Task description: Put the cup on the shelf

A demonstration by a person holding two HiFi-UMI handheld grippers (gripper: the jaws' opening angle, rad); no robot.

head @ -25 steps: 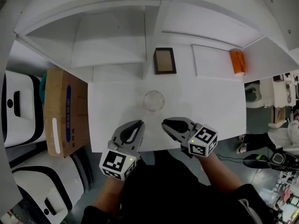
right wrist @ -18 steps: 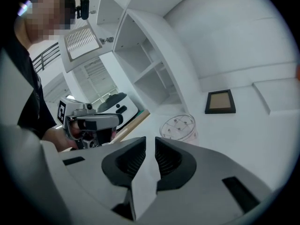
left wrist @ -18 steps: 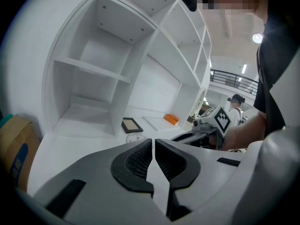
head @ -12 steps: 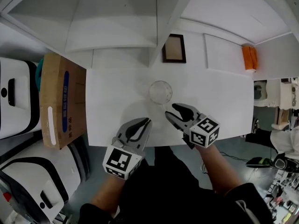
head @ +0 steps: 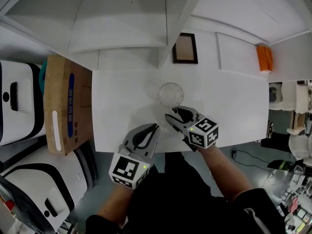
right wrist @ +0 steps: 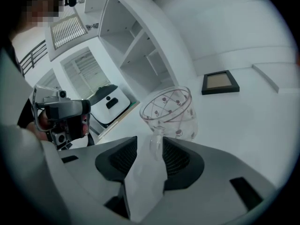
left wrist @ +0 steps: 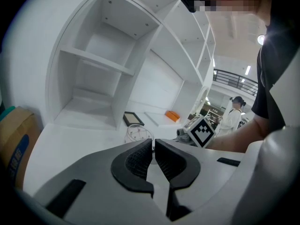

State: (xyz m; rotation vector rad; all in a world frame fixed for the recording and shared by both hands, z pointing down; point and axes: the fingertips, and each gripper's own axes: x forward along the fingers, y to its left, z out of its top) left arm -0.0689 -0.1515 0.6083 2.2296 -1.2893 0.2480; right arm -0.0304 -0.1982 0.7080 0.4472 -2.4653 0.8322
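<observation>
Desk (head: 122,96) is a plain white slab pushed right up against a big white shelf (head: 122,23) unit. The cup (head: 171,94), clear glass with a little dotted pattern, stands upright around the middle of the desk. It's not on the shelf yet. A small dark picture frame (head: 185,48) lies behind it by the shelf's divider. An orange thing (head: 264,57) sits at the far right, can't tell what it is. A cardboard box (head: 66,108) sits against the desk's left edge, with white machines (head: 17,106) beside it on the grey floor (head: 102,179).

The right hand-held gripper (head: 172,113) is right at the cup, jaws apart, with the cup's handle in the gap but not squeezed. The left hand-held gripper (head: 155,127) hangs over the desk's near edge, jaws practically closed on nothing.
</observation>
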